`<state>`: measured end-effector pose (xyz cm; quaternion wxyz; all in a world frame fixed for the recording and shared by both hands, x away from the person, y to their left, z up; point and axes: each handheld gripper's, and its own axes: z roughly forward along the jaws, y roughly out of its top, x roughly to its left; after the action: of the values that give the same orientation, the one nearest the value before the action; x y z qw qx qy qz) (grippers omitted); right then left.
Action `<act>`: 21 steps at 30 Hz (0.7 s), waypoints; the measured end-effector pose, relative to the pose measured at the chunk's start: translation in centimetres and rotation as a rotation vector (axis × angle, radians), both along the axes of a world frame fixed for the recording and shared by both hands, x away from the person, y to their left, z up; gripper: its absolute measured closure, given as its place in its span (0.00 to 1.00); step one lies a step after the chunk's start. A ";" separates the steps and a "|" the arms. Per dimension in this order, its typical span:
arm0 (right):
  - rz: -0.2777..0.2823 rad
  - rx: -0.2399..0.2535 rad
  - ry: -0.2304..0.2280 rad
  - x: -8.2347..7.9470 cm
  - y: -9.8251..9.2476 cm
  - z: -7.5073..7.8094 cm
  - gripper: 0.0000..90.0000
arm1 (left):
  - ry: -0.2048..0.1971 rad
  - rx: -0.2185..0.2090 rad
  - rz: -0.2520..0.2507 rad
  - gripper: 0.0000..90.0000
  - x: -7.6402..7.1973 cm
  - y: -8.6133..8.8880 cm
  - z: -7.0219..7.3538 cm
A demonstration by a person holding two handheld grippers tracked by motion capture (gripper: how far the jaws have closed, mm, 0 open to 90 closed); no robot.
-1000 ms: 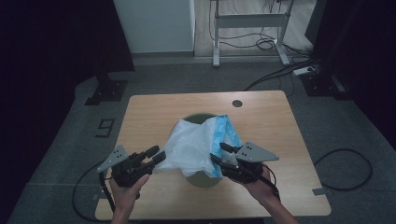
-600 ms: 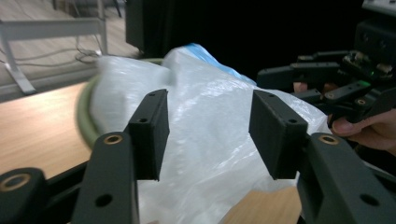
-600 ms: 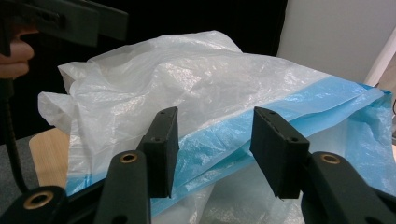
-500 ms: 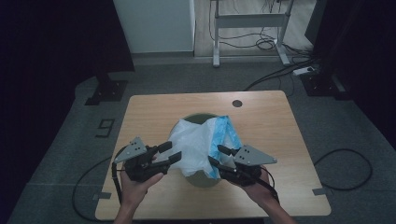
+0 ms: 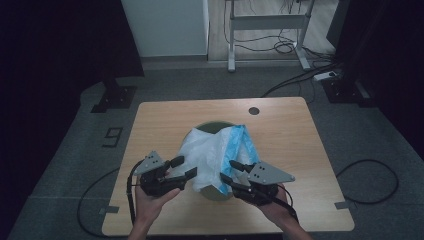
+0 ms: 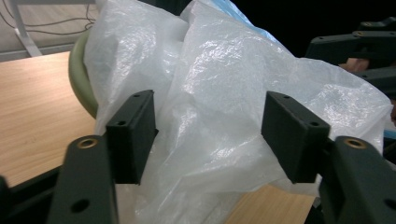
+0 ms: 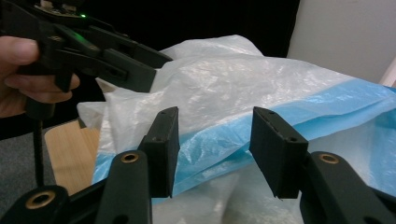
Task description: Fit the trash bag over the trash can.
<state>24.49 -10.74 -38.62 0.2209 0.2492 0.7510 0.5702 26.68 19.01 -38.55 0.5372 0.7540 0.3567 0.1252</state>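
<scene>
A crumpled white plastic bag [image 5: 210,150] with a blue band [image 7: 299,109] lies over a round green container [image 5: 216,127] on the wooden table [image 5: 280,130]. My left gripper [image 5: 184,167] is at the bag's left side. Its jaws have just been opening, and in the left gripper view [image 6: 210,133] the white film [image 6: 224,84] bulges between the pads without being pressed. My right gripper [image 5: 228,170] is at the bag's near right corner. There its jaws [image 7: 212,144] stand apart, with the blue band running just behind the gap and nothing clamped.
The green rim [image 6: 79,79] shows to the left of the bag. A dark round hole [image 5: 254,110] sits near the table's far edge. Cables [image 5: 370,175] trail on the floor at both sides, and a desk frame [image 5: 265,30] stands beyond.
My left gripper has come in from the left to the bag, and its jaws have spread wider. The right gripper has stayed put.
</scene>
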 end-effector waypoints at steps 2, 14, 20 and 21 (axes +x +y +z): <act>0.004 -0.002 -0.003 -0.2 0.2 0.0 0.57 | -0.014 0.009 0.003 0.49 -0.1 0.0 -0.1; 0.005 -0.001 -0.013 -0.5 0.2 0.0 0.57 | -0.105 0.006 0.036 0.92 -0.7 0.5 -0.3; -0.018 0.015 -0.008 -0.5 -0.6 -0.1 0.56 | -0.122 -0.146 0.023 0.98 -0.7 2.0 -0.5; -0.019 0.016 -0.007 -0.5 -0.7 -0.1 0.56 | -0.126 -0.167 0.019 0.99 -0.8 2.3 -0.5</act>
<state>23.96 -11.43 -38.67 0.2273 0.2561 0.7432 0.5748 25.90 21.29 -39.07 0.6184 0.6938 0.3385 0.1471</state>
